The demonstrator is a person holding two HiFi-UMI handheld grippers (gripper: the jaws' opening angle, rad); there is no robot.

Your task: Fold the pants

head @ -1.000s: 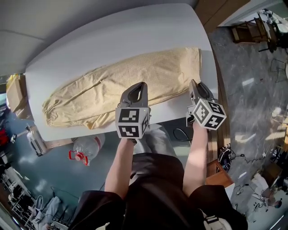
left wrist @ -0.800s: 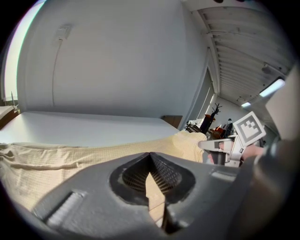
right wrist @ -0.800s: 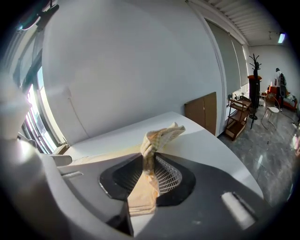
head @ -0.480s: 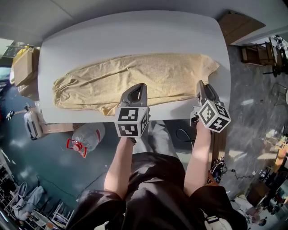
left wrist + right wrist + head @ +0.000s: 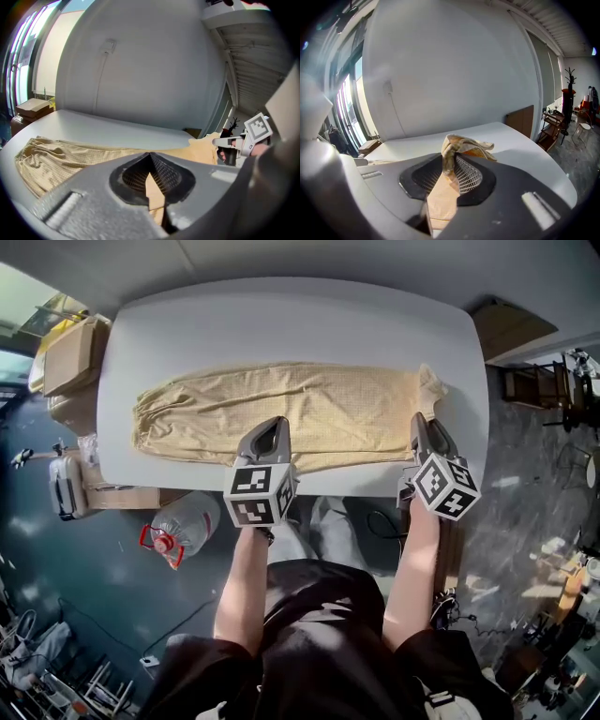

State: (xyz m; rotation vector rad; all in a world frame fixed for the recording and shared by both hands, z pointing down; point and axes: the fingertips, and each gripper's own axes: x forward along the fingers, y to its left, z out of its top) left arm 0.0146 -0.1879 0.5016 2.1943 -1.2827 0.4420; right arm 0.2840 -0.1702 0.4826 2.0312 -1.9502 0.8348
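Beige pants lie stretched lengthwise across the white table, cuffs to the left and waist to the right. My left gripper sits at the near edge of the legs, jaws closed with beige cloth showing between the pads. In its own view the left gripper looks along the fabric. My right gripper is shut on the waist corner. A bunched fold of the pants sticks up out of the right gripper.
A large water bottle lies on the floor under the table's near left side. Cardboard boxes stand past the left end, and a wooden cabinet past the right. The person's legs are close against the near edge.
Both grippers moved along the table with the pants' near edge. The pants now lie straighter, all on the tabletop, with the waist farther from the right end. The head view swung too.
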